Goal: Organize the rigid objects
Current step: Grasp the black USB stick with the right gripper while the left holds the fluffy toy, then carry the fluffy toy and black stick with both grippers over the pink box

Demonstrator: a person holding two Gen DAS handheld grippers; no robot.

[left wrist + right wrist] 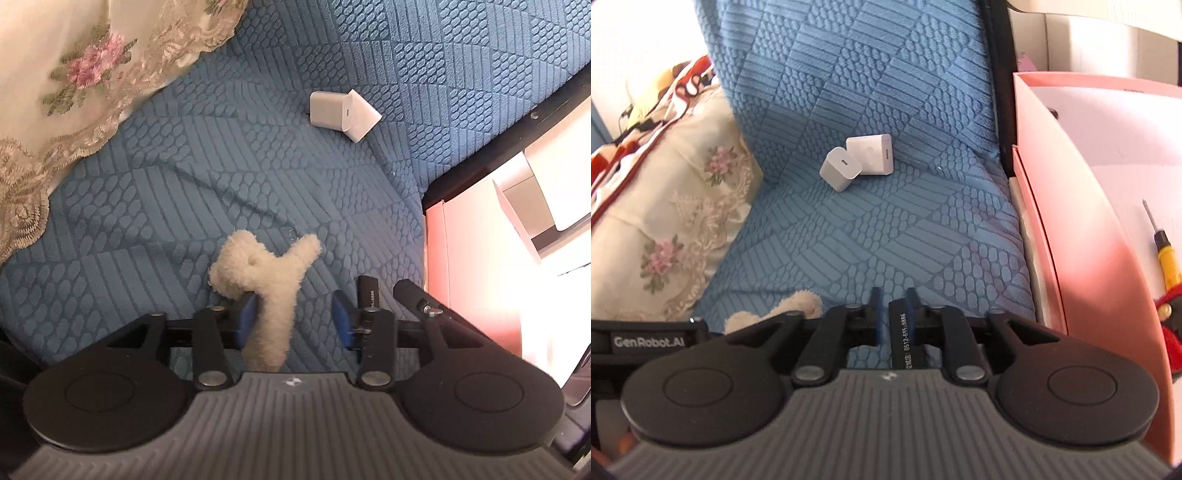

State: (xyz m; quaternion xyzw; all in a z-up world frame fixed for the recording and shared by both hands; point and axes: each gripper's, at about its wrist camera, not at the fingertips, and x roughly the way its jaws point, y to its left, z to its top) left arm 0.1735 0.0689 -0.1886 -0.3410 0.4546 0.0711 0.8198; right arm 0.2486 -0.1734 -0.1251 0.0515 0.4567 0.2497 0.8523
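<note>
My left gripper stands open over the blue sofa cover. A cream fluffy plush piece lies between its jaws and leans on the left blue pad, apart from the right one. My right gripper is open a little around a flat black stick with white digits. A sliver of cover shows between the stick and the left pad. The black stick also shows in the left wrist view, just right of the left gripper. Two white charger cubes lie together farther up the cover.
A pink open box stands at the right edge of the sofa, with a yellow-handled screwdriver and a red and black thing inside. A floral lace cushion fills the left side. The left gripper's body sits close beside my right gripper.
</note>
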